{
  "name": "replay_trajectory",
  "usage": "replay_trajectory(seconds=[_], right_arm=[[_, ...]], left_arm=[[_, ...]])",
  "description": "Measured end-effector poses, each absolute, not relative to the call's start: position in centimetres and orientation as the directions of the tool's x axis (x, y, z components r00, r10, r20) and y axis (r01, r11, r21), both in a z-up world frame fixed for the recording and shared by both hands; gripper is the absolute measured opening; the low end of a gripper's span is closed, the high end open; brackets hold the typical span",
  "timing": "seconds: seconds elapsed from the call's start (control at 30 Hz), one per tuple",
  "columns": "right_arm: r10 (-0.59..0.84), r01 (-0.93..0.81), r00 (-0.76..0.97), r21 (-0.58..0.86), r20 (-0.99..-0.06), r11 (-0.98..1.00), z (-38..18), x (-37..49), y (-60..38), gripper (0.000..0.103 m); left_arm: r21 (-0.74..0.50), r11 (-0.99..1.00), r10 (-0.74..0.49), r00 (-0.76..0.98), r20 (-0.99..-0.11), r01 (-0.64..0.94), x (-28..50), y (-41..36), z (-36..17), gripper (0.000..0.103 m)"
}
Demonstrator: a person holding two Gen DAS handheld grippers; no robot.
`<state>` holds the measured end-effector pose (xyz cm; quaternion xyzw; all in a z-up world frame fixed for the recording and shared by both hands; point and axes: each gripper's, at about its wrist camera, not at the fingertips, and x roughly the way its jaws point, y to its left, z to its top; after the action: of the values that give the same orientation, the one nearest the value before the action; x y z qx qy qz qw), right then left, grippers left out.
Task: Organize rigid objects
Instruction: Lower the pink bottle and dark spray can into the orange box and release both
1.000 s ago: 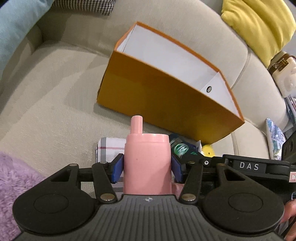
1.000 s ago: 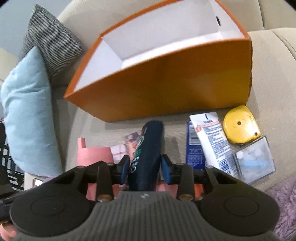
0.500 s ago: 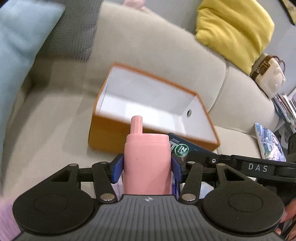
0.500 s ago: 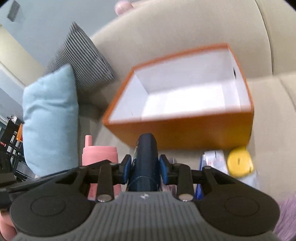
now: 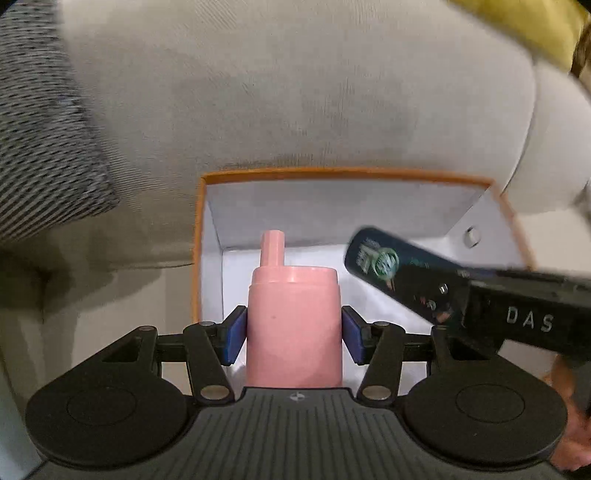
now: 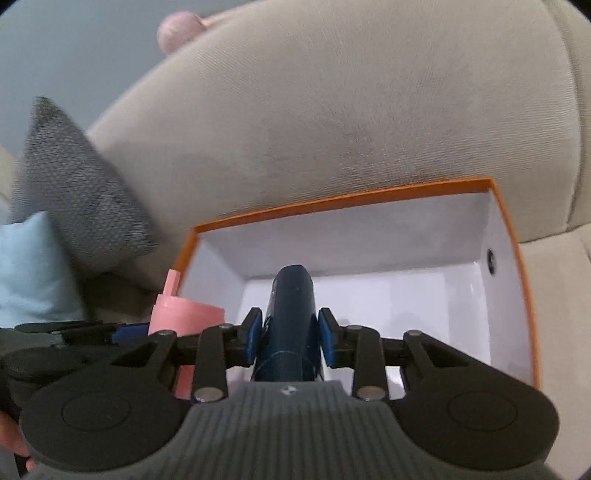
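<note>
1. Pink bottle (image 5: 293, 325) sits clamped between the blue pads (image 5: 236, 334) of the left gripper (image 5: 293, 334), nozzle pointing away from the camera, held above the left end of the orange box (image 5: 197, 236).
2. Over on the other side, the right gripper (image 6: 290, 334) is squeezed onto a dark blue bottle (image 6: 291, 314), its pads (image 6: 327, 341) pressing both flanks.
3. That dark bottle hangs over the box's white interior (image 6: 406, 295), roughly mid-box in the right wrist view.
4. From the left wrist view, the dark bottle (image 5: 395, 273) slants in from the right, green label showing, a little blurred.
5. Both bottles are side by side above the box, close but apart.
6. The box rests on the beige sofa (image 6: 332, 110), its far wall against the backrest.
7. A grey patterned cushion (image 6: 81, 195) and a light blue cushion (image 6: 26, 273) lean at the left; a yellow cushion (image 5: 524, 26) peeks in top right.
</note>
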<state>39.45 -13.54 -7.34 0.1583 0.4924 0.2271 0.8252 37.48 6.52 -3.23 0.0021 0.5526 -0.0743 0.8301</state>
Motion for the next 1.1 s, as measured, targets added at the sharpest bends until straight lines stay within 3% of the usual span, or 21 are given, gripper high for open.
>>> replay_trajectory(seconds=[0.43,0.57,0.7,0.97,1.1], right_arm=[[0.531,-0.175,0.207,0.503,-0.822,0.846,-13.6,44.0,-11.7,0.034],[0.521,-0.169,0.155,0.497,-0.840,0.851,-14.5,44.3,-11.5,0.034],[0.533,-0.145,0.119,0.516,-0.838,0.844,-15.3,44.8,-10.9,0.035],[0.536,-0.156,0.103,0.519,-0.838,0.841,-14.4,44.6,-11.0,0.035],[0.543,-0.137,0.086,0.530,-0.836,0.837,-14.8,44.8,-10.0,0.026]], left_arm=[[0.288,0.884,0.131,0.396,-0.909,0.368,40.5,0.6,-9.2,0.062],[0.344,0.847,0.171,0.405,-0.898,0.404,40.0,-0.2,-10.1,0.062],[0.331,0.848,0.152,0.409,-0.900,0.414,39.6,-0.4,-10.4,0.068],[0.206,0.902,0.022,0.436,-0.900,0.379,37.2,2.6,-6.5,0.065],[0.140,0.947,-0.036,0.527,-0.849,0.290,34.9,6.3,-2.6,0.064]])
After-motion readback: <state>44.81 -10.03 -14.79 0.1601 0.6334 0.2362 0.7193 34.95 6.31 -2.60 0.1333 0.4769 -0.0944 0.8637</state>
